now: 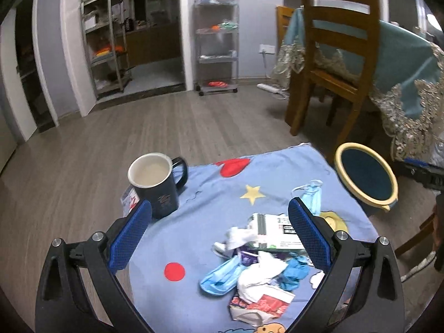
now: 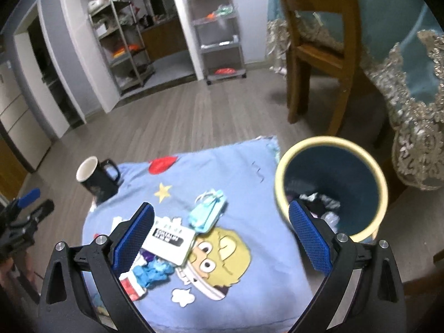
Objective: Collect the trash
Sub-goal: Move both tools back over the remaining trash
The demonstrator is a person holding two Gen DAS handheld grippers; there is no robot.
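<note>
Blue-padded left gripper [image 1: 219, 231] wide open, above trash pile [image 1: 255, 266]

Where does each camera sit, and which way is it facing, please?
Left wrist: on the left tongs, open above the cloth, looking across the trash pile and mug toward the chair.
Right wrist: on the right tongs, open, over the cloth's bin side, looking at the bin; the left tongs show at its left edge.
Shared: cloth, mug, bin, mask, chair.
</note>
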